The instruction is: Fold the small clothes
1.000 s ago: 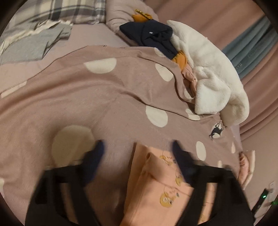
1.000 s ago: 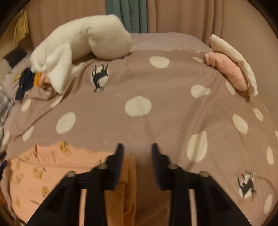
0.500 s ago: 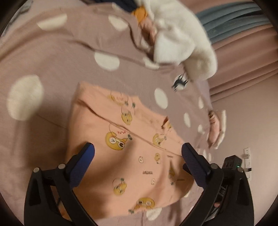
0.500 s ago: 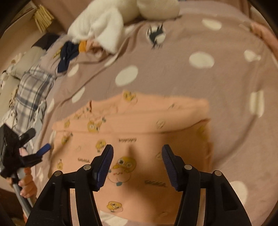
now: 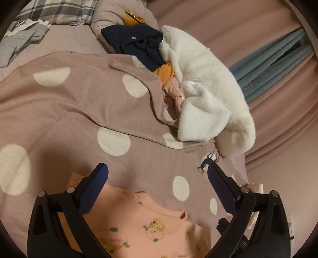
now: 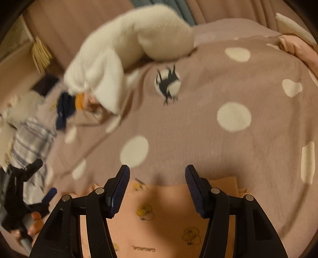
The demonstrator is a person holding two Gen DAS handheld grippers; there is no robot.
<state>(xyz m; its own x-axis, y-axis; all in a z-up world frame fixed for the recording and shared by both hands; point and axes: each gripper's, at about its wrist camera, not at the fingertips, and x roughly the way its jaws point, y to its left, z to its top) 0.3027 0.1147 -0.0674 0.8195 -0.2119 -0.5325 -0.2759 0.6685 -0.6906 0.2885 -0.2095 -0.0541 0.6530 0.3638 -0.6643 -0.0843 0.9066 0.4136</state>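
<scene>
Both tools (image 5: 157, 178) (image 6: 157, 182) retreated off shirt (image 6: 159, 214).

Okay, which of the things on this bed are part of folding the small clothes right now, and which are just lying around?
In the job:
peach duck-print cotton garment
left tool, open above it
right tool, open above it

Lying about:
white fluffy fleece garment
navy blue crumpled garment
mustard-yellow cloth
grey plaid pillow
mauve blanket with cream dots

Both wrist views look down, close over the bed; shared: peach duck-print garment (image 5: 143, 224) (image 6: 169, 214), white fleece (image 5: 208, 95) (image 6: 129, 53).
</scene>
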